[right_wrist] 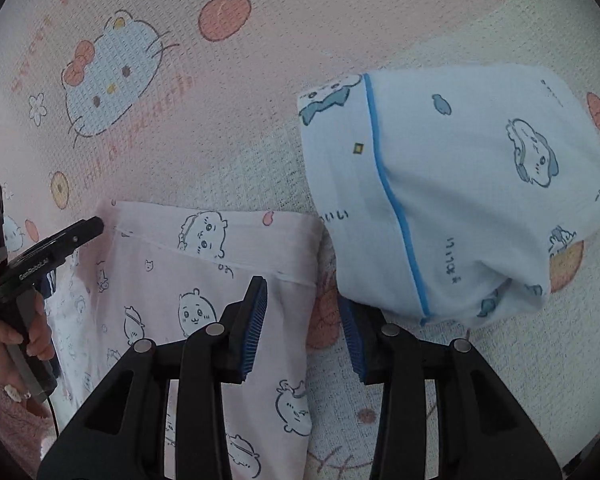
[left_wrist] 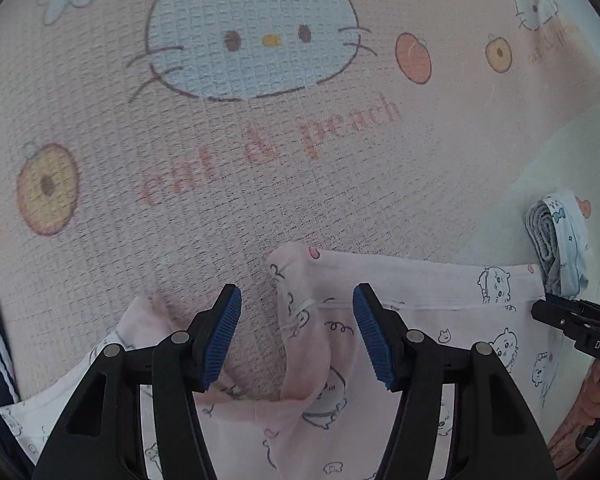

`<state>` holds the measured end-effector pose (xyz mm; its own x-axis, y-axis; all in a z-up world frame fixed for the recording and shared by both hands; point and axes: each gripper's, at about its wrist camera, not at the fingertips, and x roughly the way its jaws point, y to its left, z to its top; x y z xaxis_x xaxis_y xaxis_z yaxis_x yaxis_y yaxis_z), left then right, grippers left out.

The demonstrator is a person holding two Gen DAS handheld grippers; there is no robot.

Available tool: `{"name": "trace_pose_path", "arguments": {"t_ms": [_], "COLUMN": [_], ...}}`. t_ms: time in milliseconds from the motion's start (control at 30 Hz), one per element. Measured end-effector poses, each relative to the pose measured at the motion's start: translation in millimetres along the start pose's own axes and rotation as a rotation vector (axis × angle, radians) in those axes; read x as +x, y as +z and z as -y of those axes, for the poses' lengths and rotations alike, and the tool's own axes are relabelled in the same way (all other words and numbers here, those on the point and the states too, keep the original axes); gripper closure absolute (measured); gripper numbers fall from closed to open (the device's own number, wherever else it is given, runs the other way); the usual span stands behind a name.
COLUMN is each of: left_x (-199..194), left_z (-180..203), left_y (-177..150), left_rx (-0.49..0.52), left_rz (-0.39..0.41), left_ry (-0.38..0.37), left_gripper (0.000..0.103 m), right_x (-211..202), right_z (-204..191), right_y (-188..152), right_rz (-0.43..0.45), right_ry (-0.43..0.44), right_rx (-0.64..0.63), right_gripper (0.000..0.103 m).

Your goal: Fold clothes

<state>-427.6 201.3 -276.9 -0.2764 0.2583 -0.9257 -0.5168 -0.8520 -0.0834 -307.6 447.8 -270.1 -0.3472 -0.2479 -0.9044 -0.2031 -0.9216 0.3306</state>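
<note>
The left gripper (left_wrist: pixel 297 336) has its fingers apart, with a bunched edge of the pink clothes (left_wrist: pixel 420 320) between them, ready to pinch. The right gripper (right_wrist: pixel 306 330) also gapes, over the pink edge, holding nothing. A folded blue shirt (right_wrist: pixel 460 184) lies beyond its fingers, out of the way.

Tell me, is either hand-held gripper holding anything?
Nothing held. The left hand-held gripper stands open astride the pink garment; the right hand-held gripper is open too.
</note>
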Motion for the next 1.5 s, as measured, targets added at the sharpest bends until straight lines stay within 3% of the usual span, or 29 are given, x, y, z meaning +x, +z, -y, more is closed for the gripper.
{"name": "trace_pose_path", "arguments": {"t_ms": [33,67,100,333,400,467,500,567,633,767,867,967,1067,1233,1333,1400,1467,1500], "left_x": [4.1,7.1,8.0,8.6,15.9,15.8,8.1,-12.5,-31.1,-41.3,-43.1,-44.0,-57.0,-57.2,-57.6,-66.3,-72.9,-75.3], "left_z": [1.4,1.5,0.5,-12.0,-14.8,-14.8,-11.7,-2.6,9.5,65.0,101.9,126.2,137.7,162.2,165.5,162.0,158.0,155.7], "left_y": [1.6,3.4,6.0,34.3,40.6,43.7,41.1,30.5,17.1,-33.9,-78.0,-110.2,-135.1,-173.0,-191.8,-202.7,-215.6,-223.5], "left_rx": [0.013,0.019,0.021,0.055,0.056,0.044,0.041,0.037,0.045,0.166,0.226,0.242,0.218,0.225,0.186,0.149,0.135,0.141], "left_rz": [-0.009,-0.018,-0.019,0.007,-0.021,-0.039,-0.017,0.038,0.076,0.029,-0.009,-0.019,-0.018,-0.087,-0.108,-0.113,-0.131,-0.143], "left_ry": [0.004,0.004,-0.002,0.015,0.015,0.037,0.026,-0.03,-0.081,-0.192,-0.242,-0.201,-0.215,-0.173,-0.099,-0.109,-0.089,-0.058], "left_gripper": [0.071,0.088,0.091,0.092,0.092,0.092,0.092,0.092,0.092,0.092,0.092,0.092,0.092,0.091,0.091,0.091,0.091,0.091], "right_x": [0.8,2.8,4.1,11.5,12.9,16.8,17.3,9.2,-6.0,-26.3,-20.0,-7.0,-8.1,-25.5,-47.1,-44.8,-29.3,-28.7], "right_z": [-3.8,-7.8,-11.8,-22.5,-21.2,-17.3,-18.8,-24.8,-35.8,-52.6,-50.5,-49.2,-42.5,-34.5,-32.6,-26.8,-20.1,-18.3], "right_y": [0.1,0.7,0.9,10.1,11.3,11.6,12.3,11.3,6.9,-14.3,-40.8,-70.8,-95.6,-120.7,-137.2,-154.8,-176.6,-184.9], "right_rz": [0.007,0.009,0.011,0.071,0.071,0.05,0.049,0.071,0.119,0.129,0.031,-0.061,-0.099,-0.046,-0.019,-0.081,-0.154,-0.146], "right_ry": [-0.004,0.009,0.012,-0.111,-0.134,-0.104,-0.092,-0.074,-0.087,-0.085,-0.052,-0.03,-0.058,-0.09,0.026,0.159,0.136,0.116], "right_rx": [-0.014,-0.023,-0.034,-0.106,-0.108,-0.082,-0.076,-0.08,-0.123,-0.228,-0.228,-0.25,-0.257,-0.22,-0.154,-0.053,0.004,0.004], "right_gripper": [0.068,0.08,0.096,0.098,0.098,0.093,0.086,0.075,0.072,0.071,0.071,0.071,0.071,0.071,0.071,0.069,0.07,0.077]}}
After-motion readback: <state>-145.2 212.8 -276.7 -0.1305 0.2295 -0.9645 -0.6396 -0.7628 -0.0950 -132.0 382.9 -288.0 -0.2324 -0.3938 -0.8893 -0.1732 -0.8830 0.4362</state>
